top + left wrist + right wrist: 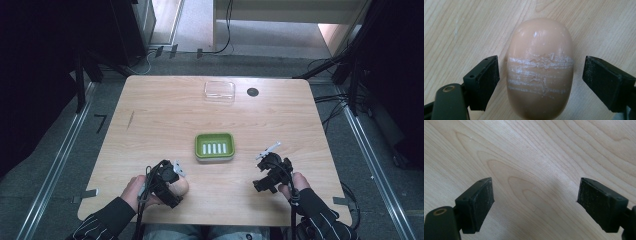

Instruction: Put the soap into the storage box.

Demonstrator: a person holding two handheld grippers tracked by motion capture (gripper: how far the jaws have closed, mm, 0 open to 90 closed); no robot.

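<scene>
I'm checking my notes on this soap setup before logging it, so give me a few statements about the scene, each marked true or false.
1. A peach-coloured oval bar of soap lies on the wooden table between the left gripper's fingers. True.
2. The fingers already press on the soap. False: a gap shows on both sides.
3. The green rectangular soap dish holds the soap. False: the dish sits mid-table, apart from it.
4. The right gripper is open over bare wood. True.
5. The clear plastic lid covers the dish. False: it lies near the table's far edge.
</scene>
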